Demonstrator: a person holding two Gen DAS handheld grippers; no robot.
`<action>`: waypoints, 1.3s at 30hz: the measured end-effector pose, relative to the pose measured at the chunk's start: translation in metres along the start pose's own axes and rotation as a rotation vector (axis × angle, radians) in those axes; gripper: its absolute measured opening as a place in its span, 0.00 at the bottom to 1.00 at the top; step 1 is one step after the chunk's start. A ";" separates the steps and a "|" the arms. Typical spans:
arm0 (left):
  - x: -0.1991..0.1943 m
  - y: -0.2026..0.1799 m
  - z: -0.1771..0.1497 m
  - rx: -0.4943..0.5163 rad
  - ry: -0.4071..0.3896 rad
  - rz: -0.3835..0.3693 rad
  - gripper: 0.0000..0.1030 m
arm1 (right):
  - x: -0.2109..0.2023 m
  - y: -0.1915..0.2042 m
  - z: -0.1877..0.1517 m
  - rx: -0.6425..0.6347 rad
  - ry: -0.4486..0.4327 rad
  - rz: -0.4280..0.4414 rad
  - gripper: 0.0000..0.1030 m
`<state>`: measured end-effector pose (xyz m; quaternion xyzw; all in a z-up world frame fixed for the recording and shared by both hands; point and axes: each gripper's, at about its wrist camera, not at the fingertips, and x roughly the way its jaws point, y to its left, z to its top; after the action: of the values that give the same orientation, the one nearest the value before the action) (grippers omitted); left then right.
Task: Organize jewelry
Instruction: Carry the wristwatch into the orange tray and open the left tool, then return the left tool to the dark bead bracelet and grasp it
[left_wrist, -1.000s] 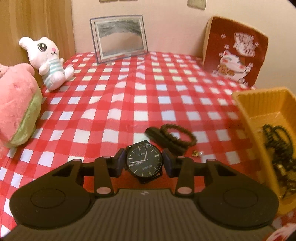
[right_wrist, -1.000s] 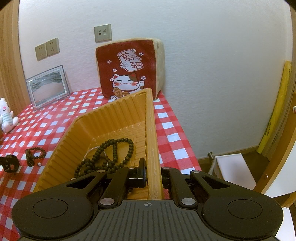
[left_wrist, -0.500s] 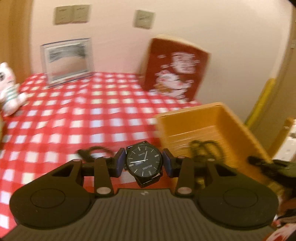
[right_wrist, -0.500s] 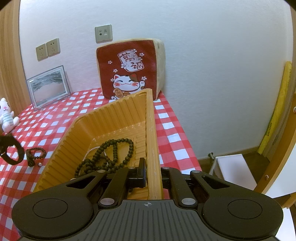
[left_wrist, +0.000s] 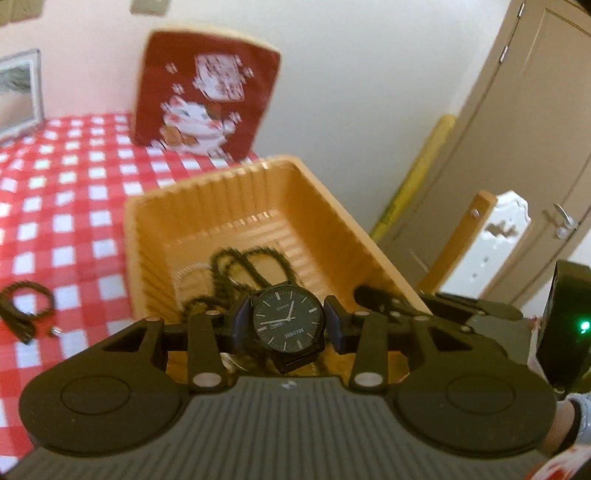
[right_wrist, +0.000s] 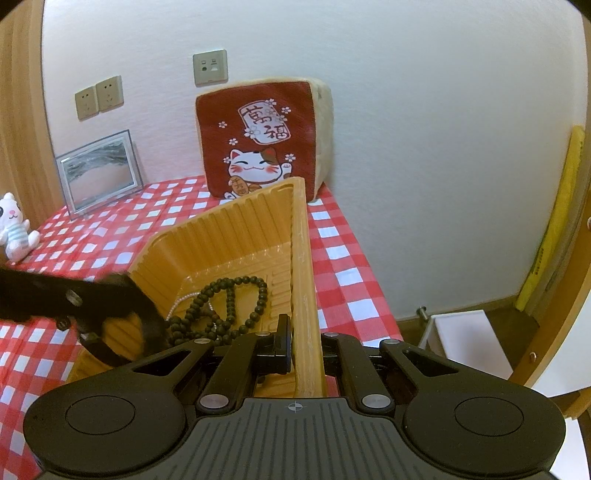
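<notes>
Clamping a black watch (left_wrist: 289, 322) by its case sides, left gripper (left_wrist: 288, 325) tilted down over the near end of the orange tray (left_wrist: 147, 206). Risking a tangle with the bead necklace (right_wrist: 236, 295) below, or a strap snagging the rim, if released too high. Pinching the tray's right wall, right gripper (right_wrist: 304, 350) angled downward, bracing it.

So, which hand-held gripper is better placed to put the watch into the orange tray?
Left. The left hand-held gripper already holds the watch above the orange tray. The right hand-held gripper is busy, clamped on the tray's side wall.
</notes>
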<state>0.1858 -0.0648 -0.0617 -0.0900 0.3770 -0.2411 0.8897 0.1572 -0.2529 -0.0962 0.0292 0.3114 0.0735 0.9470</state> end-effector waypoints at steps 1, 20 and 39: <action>0.004 -0.002 -0.002 -0.006 0.014 -0.002 0.38 | 0.000 0.000 0.000 0.000 0.000 0.000 0.05; -0.006 0.024 0.005 -0.080 -0.027 0.081 0.40 | 0.003 -0.001 0.001 0.012 0.006 -0.002 0.05; -0.073 0.137 -0.037 -0.292 -0.046 0.470 0.46 | 0.005 -0.002 0.001 0.015 0.009 -0.004 0.05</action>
<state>0.1651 0.0911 -0.0888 -0.1326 0.3982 0.0308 0.9072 0.1619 -0.2545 -0.0981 0.0352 0.3161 0.0695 0.9455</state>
